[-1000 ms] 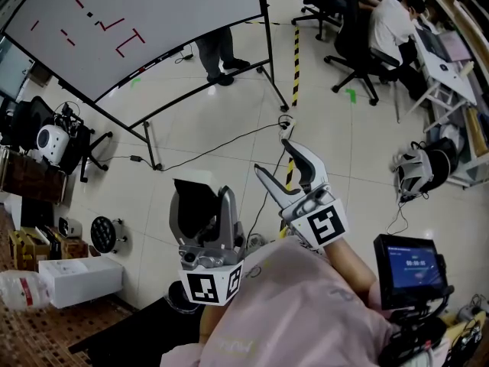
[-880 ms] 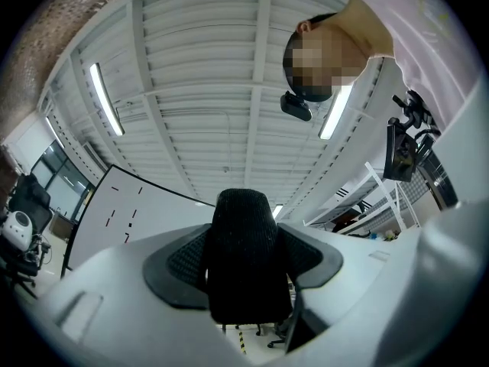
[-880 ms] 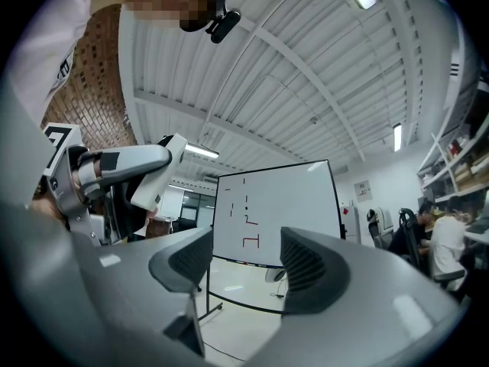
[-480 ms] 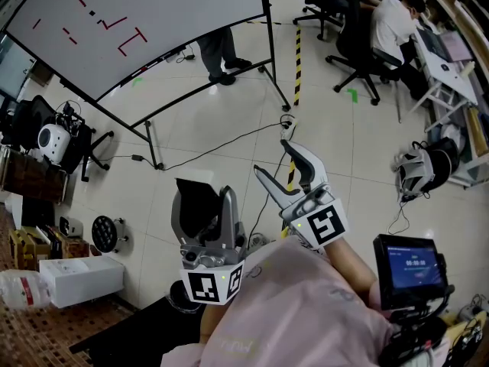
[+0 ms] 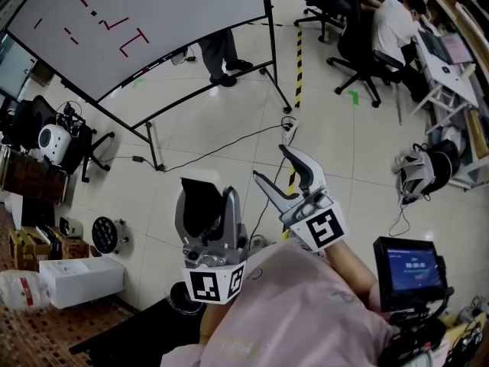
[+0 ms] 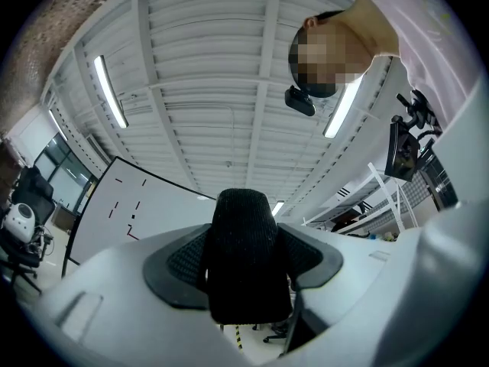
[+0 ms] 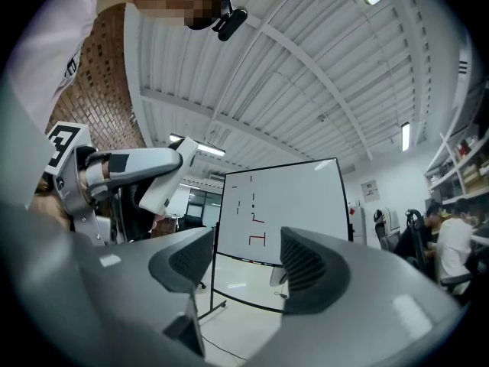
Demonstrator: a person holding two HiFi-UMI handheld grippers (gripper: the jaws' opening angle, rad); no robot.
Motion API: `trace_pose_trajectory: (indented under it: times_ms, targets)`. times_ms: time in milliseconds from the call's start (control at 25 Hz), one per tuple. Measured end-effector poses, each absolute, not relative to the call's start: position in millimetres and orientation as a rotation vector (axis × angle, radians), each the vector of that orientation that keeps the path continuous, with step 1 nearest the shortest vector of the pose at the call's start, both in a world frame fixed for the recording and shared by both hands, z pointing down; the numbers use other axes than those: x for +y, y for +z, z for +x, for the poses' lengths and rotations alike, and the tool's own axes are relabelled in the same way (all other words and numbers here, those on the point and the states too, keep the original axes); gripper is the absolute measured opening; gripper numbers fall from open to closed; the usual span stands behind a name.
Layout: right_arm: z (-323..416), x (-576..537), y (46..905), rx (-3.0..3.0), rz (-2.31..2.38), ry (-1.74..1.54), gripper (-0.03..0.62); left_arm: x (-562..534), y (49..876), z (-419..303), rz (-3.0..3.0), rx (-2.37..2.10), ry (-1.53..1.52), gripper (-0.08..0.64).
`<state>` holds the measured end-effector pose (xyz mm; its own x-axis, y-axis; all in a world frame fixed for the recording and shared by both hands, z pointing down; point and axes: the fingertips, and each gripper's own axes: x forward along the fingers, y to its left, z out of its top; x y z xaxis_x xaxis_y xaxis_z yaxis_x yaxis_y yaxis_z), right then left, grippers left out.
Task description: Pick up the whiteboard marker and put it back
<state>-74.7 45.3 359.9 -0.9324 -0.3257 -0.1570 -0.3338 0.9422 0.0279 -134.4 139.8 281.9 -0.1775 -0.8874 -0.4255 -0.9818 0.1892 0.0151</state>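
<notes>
So the left gripper (image 5: pixel 205 191) is clamped on a black block (image 6: pixel 244 258) with a felt-like look. Its lower end is hidden behind the gripper body, so what it is can't really be told. The right gripper (image 5: pixel 270 162) is held spread with nothing pinched, and the whiteboard (image 5: pixel 153 14) is seen through its gap, well ahead. The marker can't be made out anywhere; the bits on the board's ledge (image 5: pixel 157 61) are too small to tell.

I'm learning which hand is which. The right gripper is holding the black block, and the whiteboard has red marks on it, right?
Not quite: the black block sits between the jaws of the left gripper, as the left gripper view shows. The right gripper is open, with nothing in it. The whiteboard does have red marks on it.
</notes>
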Motion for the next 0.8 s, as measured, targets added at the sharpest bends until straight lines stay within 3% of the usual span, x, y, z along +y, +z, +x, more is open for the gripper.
trace_pose_trajectory:
  times_ms: [800]
  targets:
    - [-34.6,-27.0,372.0,2.932,-0.488,0.125,0.27,51.2,283.5,-109.5,-1.934,2.143,0.463,0.272]
